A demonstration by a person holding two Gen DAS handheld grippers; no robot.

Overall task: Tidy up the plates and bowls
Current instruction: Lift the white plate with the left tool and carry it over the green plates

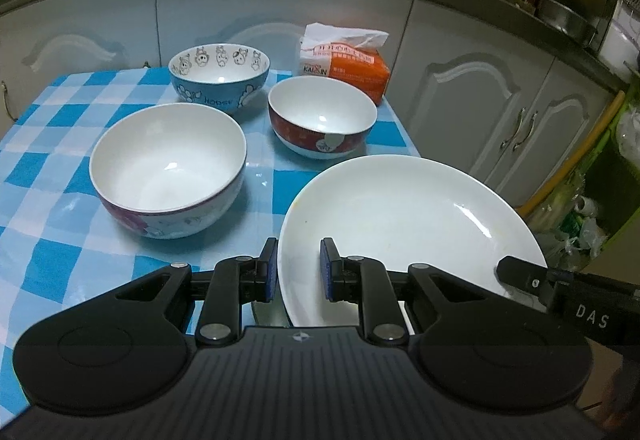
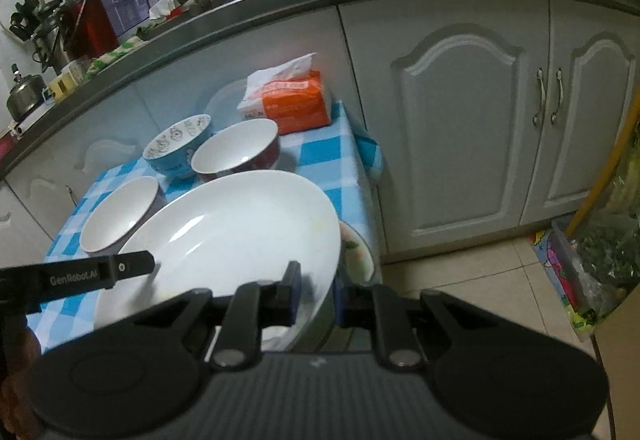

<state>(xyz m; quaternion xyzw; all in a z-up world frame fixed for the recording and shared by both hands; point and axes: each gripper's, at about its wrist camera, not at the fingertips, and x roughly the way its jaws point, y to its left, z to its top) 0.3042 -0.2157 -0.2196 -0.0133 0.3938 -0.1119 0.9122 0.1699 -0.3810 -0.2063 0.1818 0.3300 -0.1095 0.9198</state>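
Holding the white plate [image 1: 400, 215] by its near rim in both nearly closed grippers, left [image 1: 298, 270] and right [image 2: 316, 298], above the checked tablecloth [image 1: 52, 143], I see only rightward a patterned dish [image 2: 356, 252] beneath it.

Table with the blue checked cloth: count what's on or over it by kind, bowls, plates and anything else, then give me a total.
Bowls: 3, the blue bowl, red bowl, pink-patterned bowl
Plates: 1, the white plate
Partly hidden: 1, a patterned dish under that plate
Other: 1, the tissue pack
Total: 6
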